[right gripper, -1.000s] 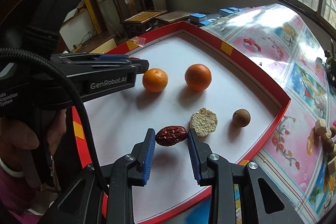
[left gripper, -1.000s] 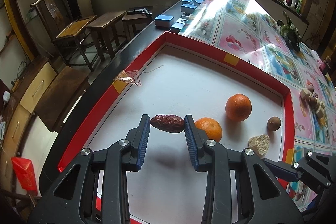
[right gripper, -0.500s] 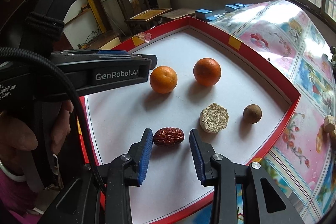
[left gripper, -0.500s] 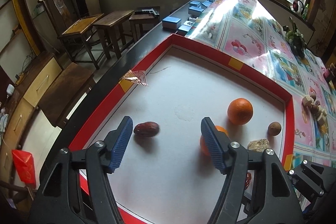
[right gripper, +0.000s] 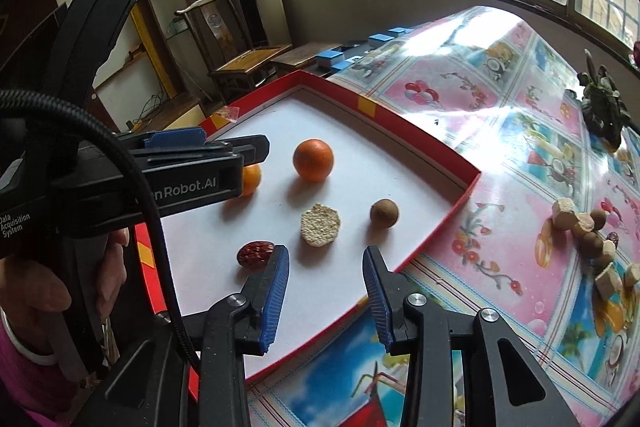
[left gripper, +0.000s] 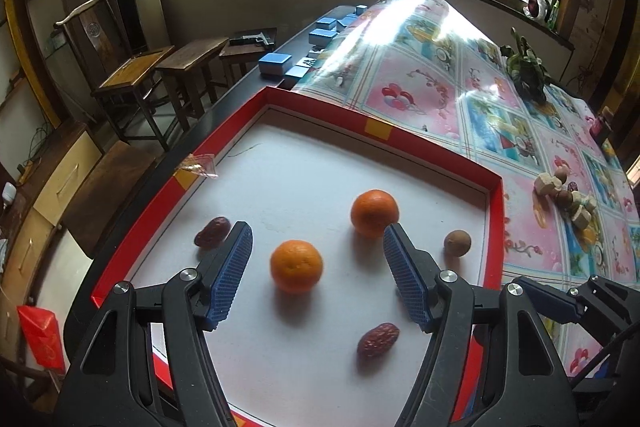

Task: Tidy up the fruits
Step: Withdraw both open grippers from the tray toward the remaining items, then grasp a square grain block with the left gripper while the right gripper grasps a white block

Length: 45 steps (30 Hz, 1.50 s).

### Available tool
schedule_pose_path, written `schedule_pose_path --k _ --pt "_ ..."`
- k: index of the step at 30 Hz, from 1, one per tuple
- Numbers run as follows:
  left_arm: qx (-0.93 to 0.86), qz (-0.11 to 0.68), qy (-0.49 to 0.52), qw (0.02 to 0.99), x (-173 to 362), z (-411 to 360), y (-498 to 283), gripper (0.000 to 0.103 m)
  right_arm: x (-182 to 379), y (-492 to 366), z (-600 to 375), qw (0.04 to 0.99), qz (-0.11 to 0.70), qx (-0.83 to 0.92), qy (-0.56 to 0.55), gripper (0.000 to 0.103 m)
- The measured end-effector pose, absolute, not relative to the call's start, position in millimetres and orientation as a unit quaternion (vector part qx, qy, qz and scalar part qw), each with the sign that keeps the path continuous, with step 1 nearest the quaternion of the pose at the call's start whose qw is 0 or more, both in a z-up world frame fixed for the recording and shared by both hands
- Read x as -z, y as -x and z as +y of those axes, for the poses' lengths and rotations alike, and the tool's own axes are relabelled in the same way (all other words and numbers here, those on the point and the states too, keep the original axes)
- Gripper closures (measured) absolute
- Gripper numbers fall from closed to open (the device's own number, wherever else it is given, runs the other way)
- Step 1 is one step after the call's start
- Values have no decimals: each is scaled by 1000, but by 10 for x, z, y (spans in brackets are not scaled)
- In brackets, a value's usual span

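Both our grippers hang empty above the red-rimmed tray [left gripper: 494,223].

Our left gripper [left gripper: 318,253] stands wide apart, framing a near orange [left gripper: 296,265] without touching it; one red date [left gripper: 212,231] lies just outside its left finger, another date [left gripper: 377,339] nearer us. Our right gripper [right gripper: 326,281] has its jaws parted over bare white tray with nothing between them. A second orange [right gripper: 313,160], a round cracker [right gripper: 320,225] and a small brown fruit [right gripper: 384,213] rest apart on the tray.

The left gripper [right gripper: 192,183] body reads "nRobot.AI" in white, with small "Data Acquisition System" beside it.
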<state>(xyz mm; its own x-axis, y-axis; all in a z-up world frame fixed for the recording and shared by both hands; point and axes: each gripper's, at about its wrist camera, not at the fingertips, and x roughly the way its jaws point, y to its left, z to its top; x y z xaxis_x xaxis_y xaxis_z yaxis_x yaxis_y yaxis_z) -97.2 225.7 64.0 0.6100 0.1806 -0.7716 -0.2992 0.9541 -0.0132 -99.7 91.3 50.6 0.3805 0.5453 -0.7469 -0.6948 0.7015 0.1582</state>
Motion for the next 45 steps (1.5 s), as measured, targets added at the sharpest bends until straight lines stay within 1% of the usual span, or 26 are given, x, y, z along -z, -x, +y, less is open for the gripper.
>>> schedule_pose_path --k 7,16,26,31,37,45 --pt "-105 426 56 897 -650 1888 888 34 -557 928 506 843 409 -341 71 64" --pt "-60 444 38 893 -592 1406 720 34 -503 818 -108 862 415 -287 44 63" --pt "2 470 25 882 -520 898 485 34 -401 685 -935 879 430 -207 0 60" --pt "32 471 18 881 -540 708 305 34 -366 606 -1183 881 434 -186 -17 59" --pt "105 464 -41 878 -552 421 -15 34 -334 552 -1265 880 434 -189 -25 59" --pt "161 479 -114 855 -346 167 -435 34 -253 385 -1277 876 443 -188 -23 59"
